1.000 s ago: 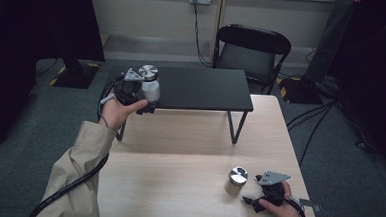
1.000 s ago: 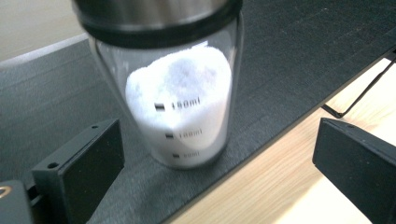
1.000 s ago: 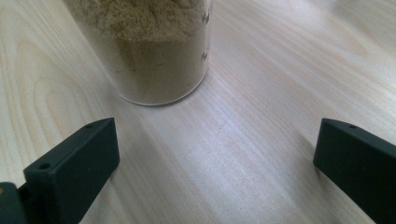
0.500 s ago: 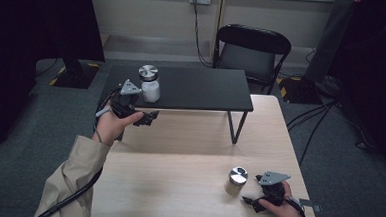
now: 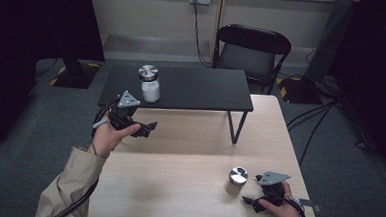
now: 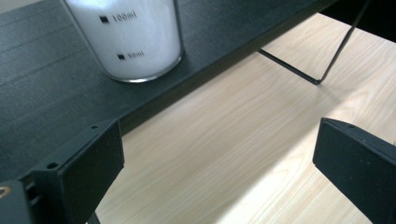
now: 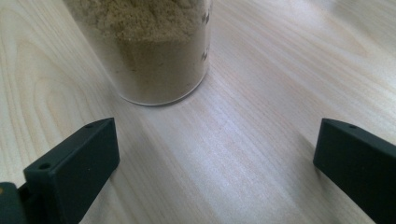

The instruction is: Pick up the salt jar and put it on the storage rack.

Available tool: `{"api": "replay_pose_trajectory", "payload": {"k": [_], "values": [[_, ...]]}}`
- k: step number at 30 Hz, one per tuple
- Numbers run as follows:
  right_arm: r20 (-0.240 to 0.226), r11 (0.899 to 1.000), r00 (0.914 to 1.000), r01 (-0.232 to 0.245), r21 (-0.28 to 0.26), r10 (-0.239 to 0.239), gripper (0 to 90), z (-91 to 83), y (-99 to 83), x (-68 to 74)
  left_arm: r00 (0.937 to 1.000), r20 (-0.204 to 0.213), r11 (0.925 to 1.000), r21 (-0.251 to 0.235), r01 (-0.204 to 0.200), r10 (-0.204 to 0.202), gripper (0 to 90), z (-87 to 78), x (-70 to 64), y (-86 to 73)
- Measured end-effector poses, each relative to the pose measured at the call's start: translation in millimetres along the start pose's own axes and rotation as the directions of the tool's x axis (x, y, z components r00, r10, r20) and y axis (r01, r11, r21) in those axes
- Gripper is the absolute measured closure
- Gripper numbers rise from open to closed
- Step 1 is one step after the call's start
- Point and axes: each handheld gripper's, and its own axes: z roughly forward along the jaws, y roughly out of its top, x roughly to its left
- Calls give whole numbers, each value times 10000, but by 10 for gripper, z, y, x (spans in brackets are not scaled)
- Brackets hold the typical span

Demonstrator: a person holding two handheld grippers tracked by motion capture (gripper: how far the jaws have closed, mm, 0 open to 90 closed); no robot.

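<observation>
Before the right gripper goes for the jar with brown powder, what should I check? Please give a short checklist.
1. Right gripper jaws open: ok.
2. Brown powder jar upright on the wooden table, lid on: ok.
3. Jar centred between the jaws: not ok, it sits toward the left jaw in the right gripper view.
4. Left gripper open and apart from the white powder jar: ok.
5. White powder jar standing on the black shelf: ok.

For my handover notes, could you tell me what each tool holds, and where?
Nothing: left tool and right tool are both open and empty.
</observation>
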Motion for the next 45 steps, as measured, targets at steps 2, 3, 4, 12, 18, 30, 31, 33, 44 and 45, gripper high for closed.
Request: {"api": "replay_pose_trajectory", "payload": {"k": [2,3,4,12,18,30,31,33,44,45], "values": [[-1,10000,10000,-1,-1,1,0,0,0,0,10000,36,10000,0,39,-39,13,-2,-8,-30],[1,10000,10000,-2,1,2,0,0,0,0,10000,88,10000,31,3,-3,13,-3,-6,-43],[0,10000,10000,-1,-1,1,0,0,0,0,9999,108,10000,9,23,-23,13,1,-15,-65],[0,10000,10000,-2,-1,2,0,0,0,0,9998,208,10000,52,-73,72,13,10,-80,-194],[-1,10000,10000,-2,0,2,0,0,0,0,9995,322,10000,40,24,-25,13,33,-105,-278],[0,10000,10000,-3,1,3,0,0,0,0,9990,441,10000,-73,32,-29,13,53,-175,-424],[0,10000,10000,-4,1,4,0,0,0,0,9989,466,9999,-66,76,-73,13,56,-178,-434],[-1,10000,10000,-3,1,3,0,0,0,0,9989,465,10000,-72,66,-63,13,56,-185,-452],[-1,10000,10000,-3,1,3,0,0,0,0,9973,715,9998,-84,169,-162,13,62,-187,-574],[1,10000,10000,-2,0,2,0,0,0,0,9972,717,9997,-132,214,-204,13,67,-189,-595]]}}
